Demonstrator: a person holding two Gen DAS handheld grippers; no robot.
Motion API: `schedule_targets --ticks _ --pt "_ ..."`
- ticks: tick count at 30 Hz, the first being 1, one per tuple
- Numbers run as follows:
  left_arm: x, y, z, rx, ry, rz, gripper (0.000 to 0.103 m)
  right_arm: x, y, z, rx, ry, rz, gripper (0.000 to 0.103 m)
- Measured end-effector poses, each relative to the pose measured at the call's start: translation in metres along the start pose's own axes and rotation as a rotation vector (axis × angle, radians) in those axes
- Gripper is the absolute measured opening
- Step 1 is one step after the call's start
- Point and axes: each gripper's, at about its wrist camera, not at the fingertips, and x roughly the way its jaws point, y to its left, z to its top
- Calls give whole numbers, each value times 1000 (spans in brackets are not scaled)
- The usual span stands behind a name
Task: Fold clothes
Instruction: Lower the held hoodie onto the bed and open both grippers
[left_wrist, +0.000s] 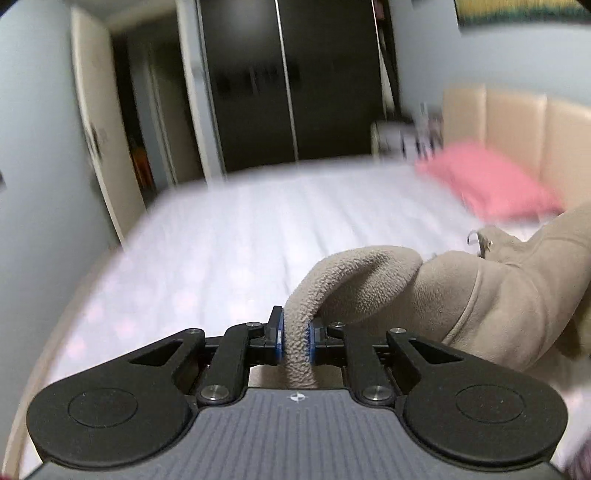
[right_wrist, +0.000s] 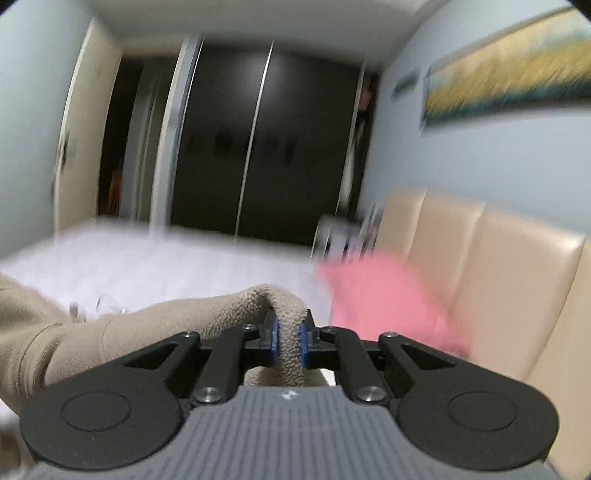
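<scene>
Currently, left gripper (left_wrist: 295, 338): my jaws clamped on beige fleece garment (left_wrist: 498, 295).
Right gripper (right_wrist: 288, 341): clamped likewise on its edge.
Garment: slung between both, above white bed (left_wrist: 240, 229).
Pink pillow (left_wrist: 491, 181): near headboard (left_wrist: 517, 122).

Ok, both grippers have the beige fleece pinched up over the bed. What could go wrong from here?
1. Each gripper, left and right, pinches only a narrow rolled edge of the fleece, so the thick fabric might slip out.
2. Both views are motion-blurred, suggesting a fast swing; the garment could land bunched on the bed.
3. The pink pillow lies close and might get caught or covered.
</scene>
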Motion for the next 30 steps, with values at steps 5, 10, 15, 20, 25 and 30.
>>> schedule_targets --ticks 5,10,15,20,25,30 --pt "37 -15 -60 98 294 -9 10 22 8 -66 -94 281 52 12" --pt "52 -24 -82 161 447 -10 10 44 16 -131 -188 561 104 12" --pt "53 -31 -90 235 534 -40 14 48 13 -160 -216 679 134 14" --pt "35 -27 -76 196 472 -60 30 27 10 -144 -248 622 171 28" --pt "28 -31 -44 179 356 -81 41 7 18 -112 -259 486 206 36" --pt "48 -67 -34 238 337 -186 49 16 43 -93 -244 421 282 43"
